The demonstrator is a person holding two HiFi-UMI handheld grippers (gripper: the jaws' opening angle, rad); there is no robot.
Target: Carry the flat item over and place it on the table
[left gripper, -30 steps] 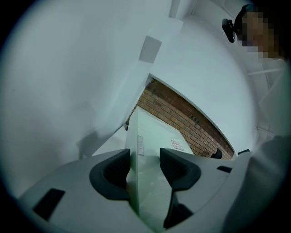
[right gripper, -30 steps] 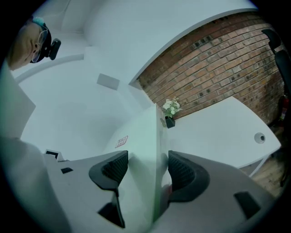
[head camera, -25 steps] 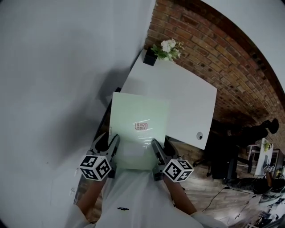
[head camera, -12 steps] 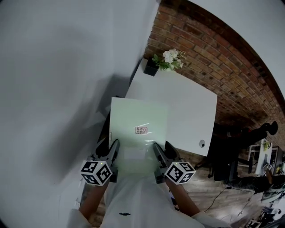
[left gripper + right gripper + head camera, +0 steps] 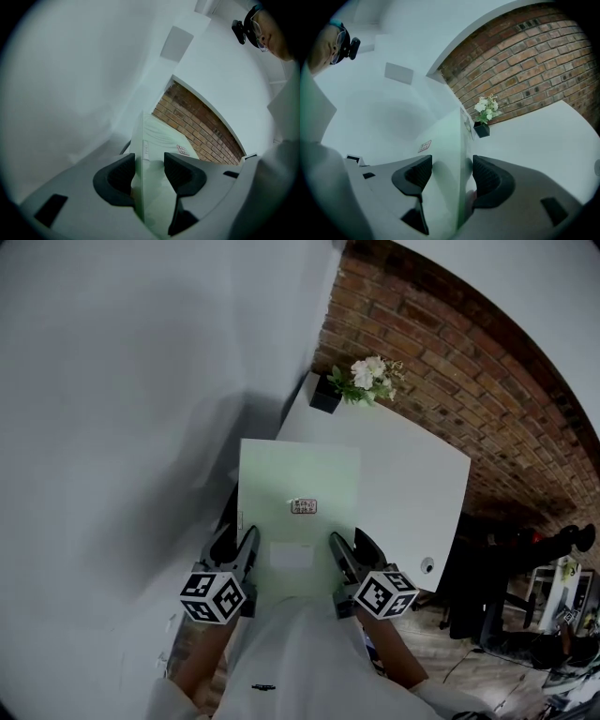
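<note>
Gripping the panel by its near edge, the left gripper and right gripper each have their jaws closed on the thin pale-green sheet. The panel reaches over the near part of the white table. Its small label carries red print too small to read. A plant stands at the table's far corner.

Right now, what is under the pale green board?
The board is held over the left part of the white table. The table's right side and the flower pot at its far corner show. Whatever lies beneath the board is covered and cannot be seen.
</note>
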